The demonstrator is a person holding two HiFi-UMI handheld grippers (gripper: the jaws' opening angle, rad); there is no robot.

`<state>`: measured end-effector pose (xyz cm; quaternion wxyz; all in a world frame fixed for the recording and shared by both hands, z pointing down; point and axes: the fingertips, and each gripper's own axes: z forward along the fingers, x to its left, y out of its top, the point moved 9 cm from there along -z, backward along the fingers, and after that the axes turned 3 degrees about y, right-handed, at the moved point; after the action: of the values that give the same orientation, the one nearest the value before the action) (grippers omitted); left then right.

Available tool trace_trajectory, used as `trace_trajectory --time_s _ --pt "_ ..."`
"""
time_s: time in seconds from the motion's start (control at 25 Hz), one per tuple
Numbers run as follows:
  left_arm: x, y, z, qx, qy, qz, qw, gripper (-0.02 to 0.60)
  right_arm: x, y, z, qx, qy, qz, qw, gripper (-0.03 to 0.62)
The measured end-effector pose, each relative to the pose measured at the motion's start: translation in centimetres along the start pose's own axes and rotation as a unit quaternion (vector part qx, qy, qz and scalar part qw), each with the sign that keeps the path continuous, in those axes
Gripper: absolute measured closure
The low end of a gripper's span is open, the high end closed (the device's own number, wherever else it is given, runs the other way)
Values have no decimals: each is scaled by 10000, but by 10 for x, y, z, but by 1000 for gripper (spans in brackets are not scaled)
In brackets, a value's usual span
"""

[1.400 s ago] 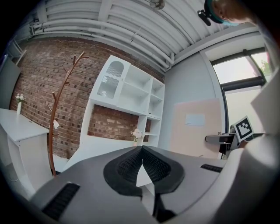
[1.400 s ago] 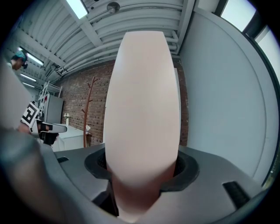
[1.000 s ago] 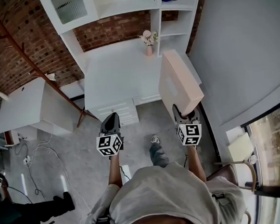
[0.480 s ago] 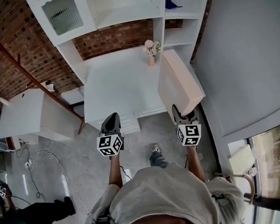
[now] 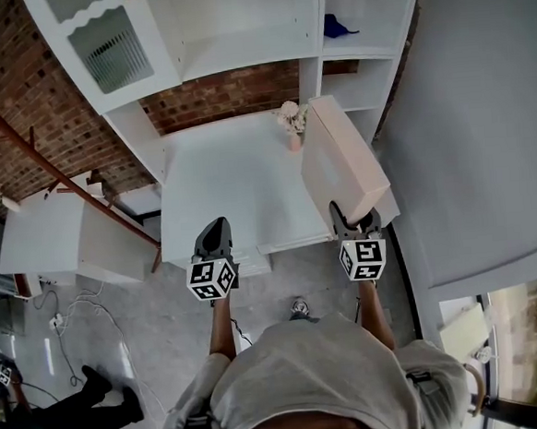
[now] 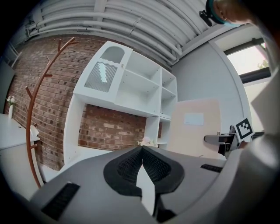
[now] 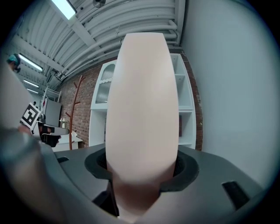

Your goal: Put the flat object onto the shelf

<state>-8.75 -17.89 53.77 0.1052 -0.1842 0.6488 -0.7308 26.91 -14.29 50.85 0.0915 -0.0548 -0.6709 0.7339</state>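
The flat object is a pale pink flat box (image 5: 343, 161), stood on edge. My right gripper (image 5: 355, 221) is shut on its near end, and it sticks out forward over the right part of the white desk top (image 5: 220, 185). In the right gripper view the box (image 7: 142, 113) fills the middle, clamped between both pads. My left gripper (image 5: 213, 234) is shut on nothing, level at the desk's front edge. In the left gripper view its jaws (image 6: 142, 151) meet at the tips, with the box (image 6: 194, 127) at the right. The white shelf unit (image 5: 237, 45) stands ahead.
A small vase of flowers (image 5: 292, 124) stands on the desk just left of the box's far end. A blue thing (image 5: 335, 26) lies in an upper right shelf bay. A grey wall (image 5: 485, 146) is close on the right. A brown coat stand (image 5: 52, 170) and a white cabinet (image 5: 58, 239) are at the left.
Both grippers have moved forward toward the shelf unit, the box carried along; the desk and shelves now sit nearer and lower in the head view. Neither gripper's jaws changed.
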Motion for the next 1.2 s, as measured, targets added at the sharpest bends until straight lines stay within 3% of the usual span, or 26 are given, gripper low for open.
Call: trace_trajectory --time_s 0.56,1.2 --pt "7 2 85 21 97 -58 9999 566 -37 4 81 -26 276 -36 9996 316" --pt "38 -9 98 217 -57 -159 9996 566 -23 0 102 124 62 -10 9999 316"
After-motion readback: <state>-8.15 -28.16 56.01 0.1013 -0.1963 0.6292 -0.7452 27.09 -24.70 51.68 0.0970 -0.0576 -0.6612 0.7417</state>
